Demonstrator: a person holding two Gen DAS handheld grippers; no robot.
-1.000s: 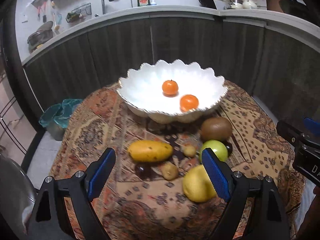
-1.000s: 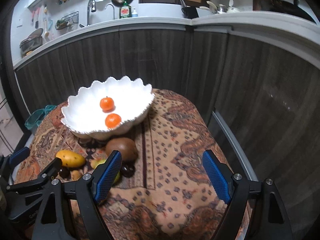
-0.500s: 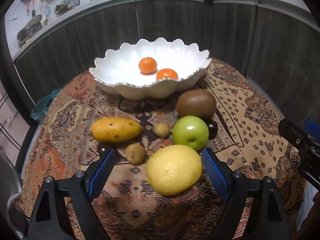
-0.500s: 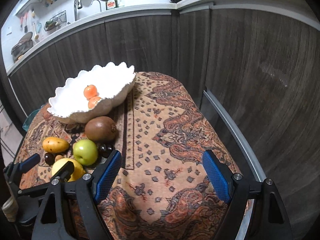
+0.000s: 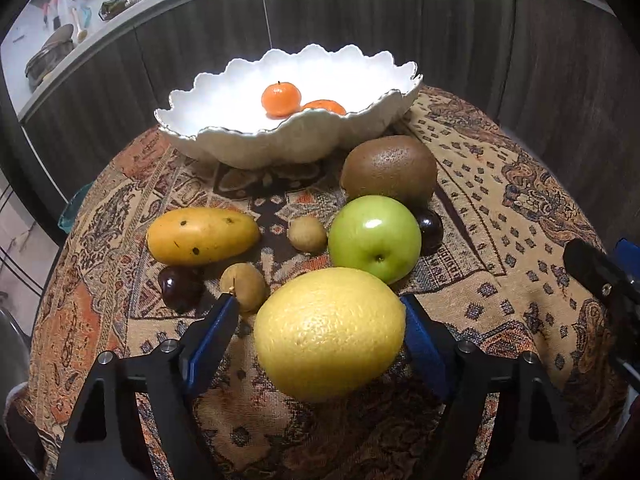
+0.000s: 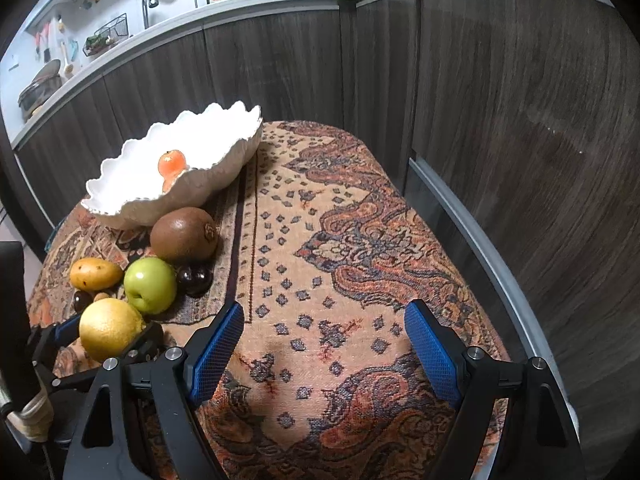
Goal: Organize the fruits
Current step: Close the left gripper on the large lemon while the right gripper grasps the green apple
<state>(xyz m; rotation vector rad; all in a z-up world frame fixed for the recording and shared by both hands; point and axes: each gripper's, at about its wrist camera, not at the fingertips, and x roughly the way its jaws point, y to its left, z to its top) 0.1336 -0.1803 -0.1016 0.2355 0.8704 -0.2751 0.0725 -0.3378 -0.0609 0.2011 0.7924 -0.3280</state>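
Observation:
A big yellow lemon [image 5: 330, 332] lies on the patterned cloth between the open jaws of my left gripper [image 5: 320, 320]; the right pad looks close to its side and the left pad stands apart. Behind it lie a green apple [image 5: 375, 238], a brown kiwi [image 5: 389, 166], a yellow mango [image 5: 202, 235], two small tan fruits and two dark cherries. A white scalloped bowl [image 5: 240, 148] holds two mandarins [image 5: 281, 98]. My right gripper [image 6: 324, 344] is open and empty over bare cloth, to the right of the lemon [image 6: 110, 330].
The table is small, covered with a patterned cloth [image 6: 360, 240]. Dark cabinet fronts [image 6: 500, 120] stand close behind and to the right. A metal edge [image 6: 472, 240] runs along the table's right side. A kitchen counter with a sink lies beyond.
My left gripper has moved forward and down until the lemon lies between its jaws. My right gripper has lowered towards the cloth and stayed open.

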